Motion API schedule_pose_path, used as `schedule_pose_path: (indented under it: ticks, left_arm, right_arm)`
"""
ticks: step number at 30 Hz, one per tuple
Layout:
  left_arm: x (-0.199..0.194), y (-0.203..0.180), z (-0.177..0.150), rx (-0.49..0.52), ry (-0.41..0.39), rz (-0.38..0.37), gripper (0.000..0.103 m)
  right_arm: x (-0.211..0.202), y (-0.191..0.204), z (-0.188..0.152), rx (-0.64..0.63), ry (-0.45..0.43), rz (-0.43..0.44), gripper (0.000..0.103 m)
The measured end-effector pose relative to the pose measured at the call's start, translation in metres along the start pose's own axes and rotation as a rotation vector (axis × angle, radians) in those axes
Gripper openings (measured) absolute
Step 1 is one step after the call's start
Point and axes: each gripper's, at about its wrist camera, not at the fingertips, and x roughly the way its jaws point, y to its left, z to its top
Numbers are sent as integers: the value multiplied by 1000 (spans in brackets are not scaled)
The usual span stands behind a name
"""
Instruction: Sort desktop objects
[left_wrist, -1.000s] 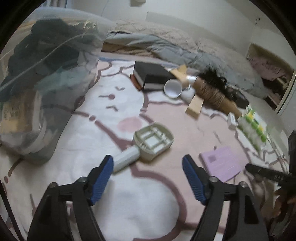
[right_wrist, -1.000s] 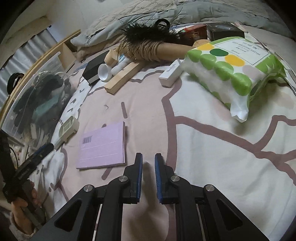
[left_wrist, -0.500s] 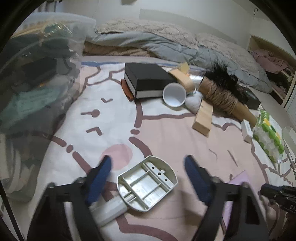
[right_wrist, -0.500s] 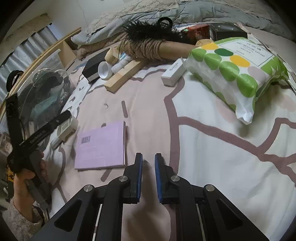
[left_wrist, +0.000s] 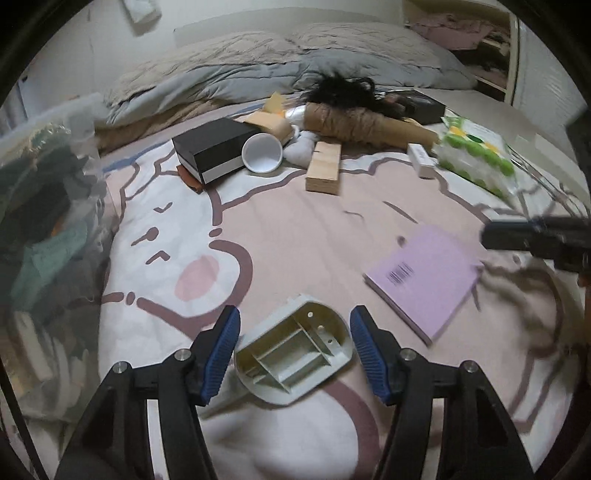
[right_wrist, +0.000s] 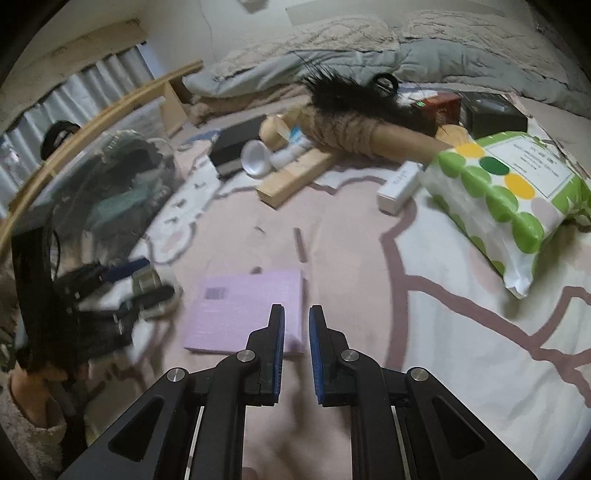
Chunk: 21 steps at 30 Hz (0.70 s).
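Observation:
My left gripper (left_wrist: 293, 350) is open, its blue pads on either side of a pale plastic paddle-shaped holder (left_wrist: 295, 354) lying on the bed cover, not clamped on it. A lilac booklet (left_wrist: 424, 278) lies to its right. My right gripper (right_wrist: 296, 347) hovers over the near edge of the same booklet (right_wrist: 247, 310), jaws nearly together with a narrow gap and nothing between them. The left gripper (right_wrist: 122, 280) shows blurred at the left of the right wrist view.
A black box (left_wrist: 214, 153), white cup (left_wrist: 263, 153), wood block (left_wrist: 324, 171), rope-wrapped tube with black feathers (left_wrist: 354, 122), small white box (right_wrist: 400, 186) and green-dotted packet (right_wrist: 506, 199) lie farther back. A clear bin of clothes (left_wrist: 44, 229) stands at left. Grey quilt behind.
My left gripper moved forward until its open jaws straddle the plastic holder. My right gripper shifted left over the lilac booklet and its jaws parted slightly.

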Motion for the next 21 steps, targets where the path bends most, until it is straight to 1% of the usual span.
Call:
schedule_pose_path:
  ticks: [1,2,4,6,9,13,14,16,18,19,20,21]
  left_arm:
    - [-1,0,-2,-11,11,7,77]
    - [-1,1,-4,-33,28,16,80]
    - [-1,1,-10,-64,49,29,81]
    - [-1,2,-14,-79,64,52,81]
    - [-4,11,-15,-130,60,74,81]
    - [-17,25,-22,-196,46,48,81]
    - [-19,27,-24,-207,48,36,81]
    - [-21,33,-30,-243,70,-23,81]
    - [-19,42,-36,-330,96,-170,81]
    - [-17,46,-38,-372,102,-217,81]
    - [-15,50,-38,-404,100,-232,81]
    - [-14,50,-36,-413,96,-226,81]
  right_arm:
    - [0,3,0,-2,0,23,13]
    - [0,7,0,-7,1,51,13]
    - [4,18,-1,-16,19,127,13]
    - [9,29,-4,-28,50,184,13]
    - [20,49,-10,-64,109,235,13]
    - [37,62,-16,-66,181,288,13]
    - [41,63,-17,-65,193,289,13]
    - [48,66,-18,-65,211,277,13]
    - [52,67,-19,-65,219,244,13]
    - [54,66,-18,-66,218,225,13]
    - [54,64,-18,-65,214,209,13]
    - [53,63,-18,-61,209,193,13]
